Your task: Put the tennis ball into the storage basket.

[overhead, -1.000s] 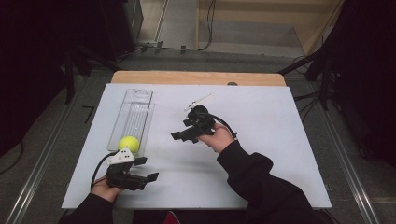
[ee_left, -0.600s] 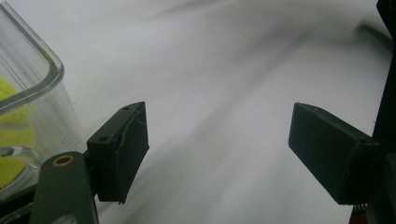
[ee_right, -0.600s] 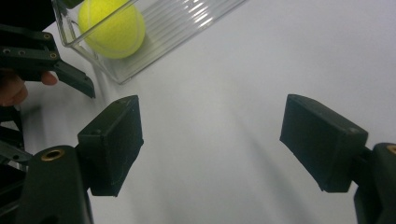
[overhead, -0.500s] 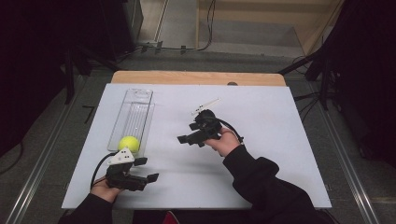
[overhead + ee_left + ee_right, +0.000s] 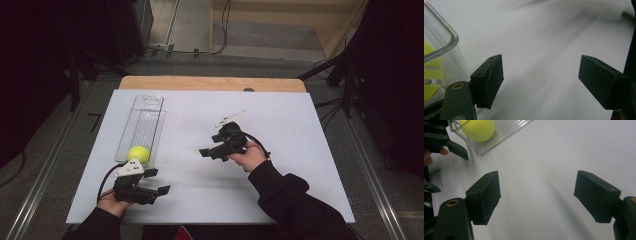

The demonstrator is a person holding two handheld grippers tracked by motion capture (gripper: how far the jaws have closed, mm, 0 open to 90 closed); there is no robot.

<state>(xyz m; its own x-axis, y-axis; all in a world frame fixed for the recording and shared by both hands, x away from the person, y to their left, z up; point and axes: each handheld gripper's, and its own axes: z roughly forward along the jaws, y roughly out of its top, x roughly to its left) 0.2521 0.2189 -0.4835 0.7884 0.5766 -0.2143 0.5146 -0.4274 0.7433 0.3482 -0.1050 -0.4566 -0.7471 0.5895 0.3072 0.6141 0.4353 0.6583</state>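
A yellow tennis ball (image 5: 138, 153) lies at the near end of a long clear plastic tray (image 5: 145, 112) on the left of the white board. My left gripper (image 5: 159, 181) rests just in front of that tray, open, nothing between its jaws (image 5: 540, 80); the tray corner (image 5: 441, 47) and the ball (image 5: 429, 72) sit just off its left jaw. My right gripper (image 5: 207, 145) hovers over the middle of the board, pointing left toward the tray. Its jaws (image 5: 536, 200) stand open over bare board, with the ball (image 5: 477, 128) and left gripper (image 5: 446, 142) farther off.
The white board (image 5: 300, 150) covers a wooden table (image 5: 210, 83) whose far edge shows. Dark stands and cables (image 5: 345, 75) ring the table, with metal floor rails (image 5: 375, 180) on both sides.
My right gripper has drifted to the right and a little toward the near edge, away from the tray. The left gripper and the ball have stayed put.
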